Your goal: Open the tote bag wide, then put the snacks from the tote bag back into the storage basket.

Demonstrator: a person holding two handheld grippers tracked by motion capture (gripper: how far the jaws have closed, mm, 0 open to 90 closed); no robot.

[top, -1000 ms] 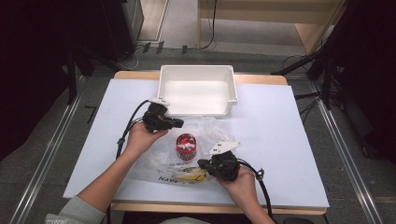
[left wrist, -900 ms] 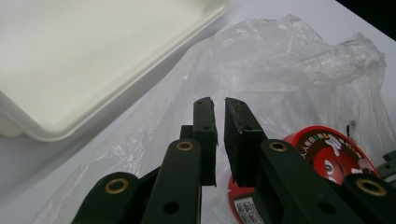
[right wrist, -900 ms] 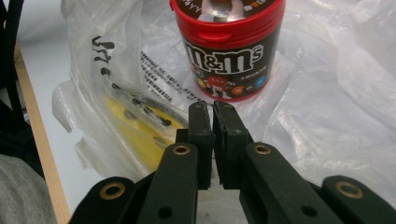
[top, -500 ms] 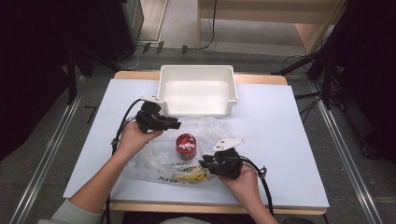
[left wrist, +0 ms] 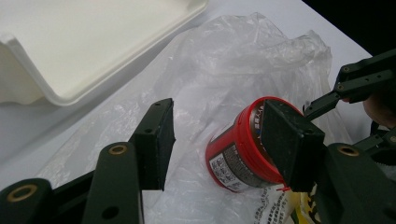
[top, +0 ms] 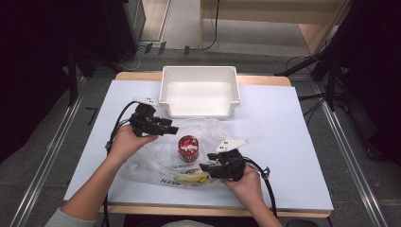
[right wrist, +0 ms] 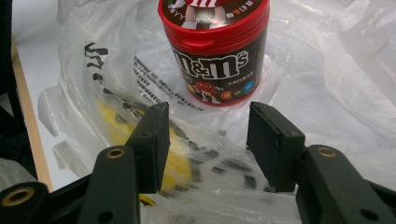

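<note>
Red-lidded candy tub [top: 188, 147] stands upright on the crumpled plastic bag [top: 208, 130] mid-table, white bin [top: 199, 106] just beyond with bare table [top: 293, 142] to the right, while left gripper [top: 171, 128] and right gripper [top: 204, 167] have both just been opening, jaws apart, gripping nothing.

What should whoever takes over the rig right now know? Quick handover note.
Left tool: jaws just opened, nothing between them, above the bag's far left part.
Right tool: jaws just opened, nothing gripped, over the bag's near edge.
Candy jar: upright on the clear plastic bag, mid-table. Something yellow lies inside the bag.
White bin: behind the bag, nothing in it.
Done: both tools released.
Left: probably jar into the bin; a guess.
</note>
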